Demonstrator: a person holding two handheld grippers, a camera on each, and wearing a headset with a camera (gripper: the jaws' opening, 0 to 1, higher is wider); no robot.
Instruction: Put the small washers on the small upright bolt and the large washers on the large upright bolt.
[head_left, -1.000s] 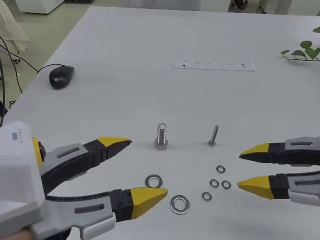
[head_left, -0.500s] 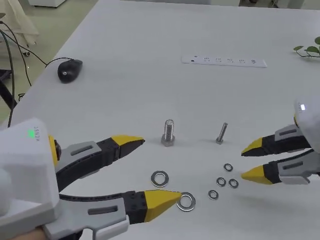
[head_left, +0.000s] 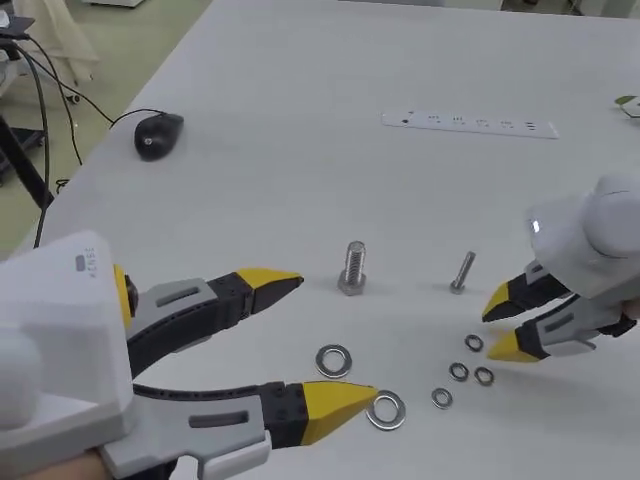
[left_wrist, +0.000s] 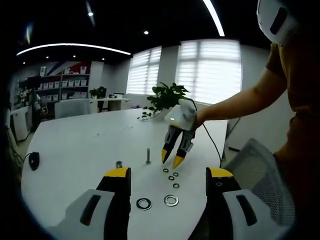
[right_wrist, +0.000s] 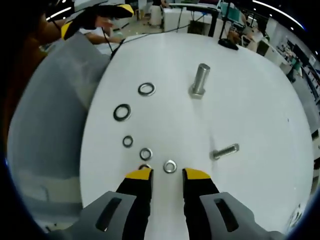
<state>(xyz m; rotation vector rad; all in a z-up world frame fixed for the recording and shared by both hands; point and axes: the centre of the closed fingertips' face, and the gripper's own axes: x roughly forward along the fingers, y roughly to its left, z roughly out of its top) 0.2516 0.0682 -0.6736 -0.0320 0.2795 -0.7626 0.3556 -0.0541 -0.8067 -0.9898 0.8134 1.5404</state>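
The large bolt (head_left: 352, 270) and the small bolt (head_left: 462, 272) stand upright mid-table. Two large washers (head_left: 334, 360) (head_left: 386, 410) lie flat in front of the large bolt. Several small washers (head_left: 459, 372) lie in a cluster in front of the small bolt. My left gripper (head_left: 337, 338) is open wide and empty, hovering over the large washers (left_wrist: 144, 203). My right gripper (head_left: 489, 333) is open by a narrow gap, tips pointed down just above the small washers (right_wrist: 170, 166). One small washer (right_wrist: 144, 167) sits partly under its left jaw tip. Nothing is held.
A black mouse (head_left: 158, 133) with its cable lies at the far left of the white table (head_left: 300, 150). A white power strip (head_left: 470, 124) lies at the back. A plant leaf (head_left: 630, 100) shows at the right edge. The table's left edge drops to the floor.
My right gripper has tipped downward and come in toward the small washers, its jaws closer together. The left gripper holds about the same pose; the head camera has shifted.
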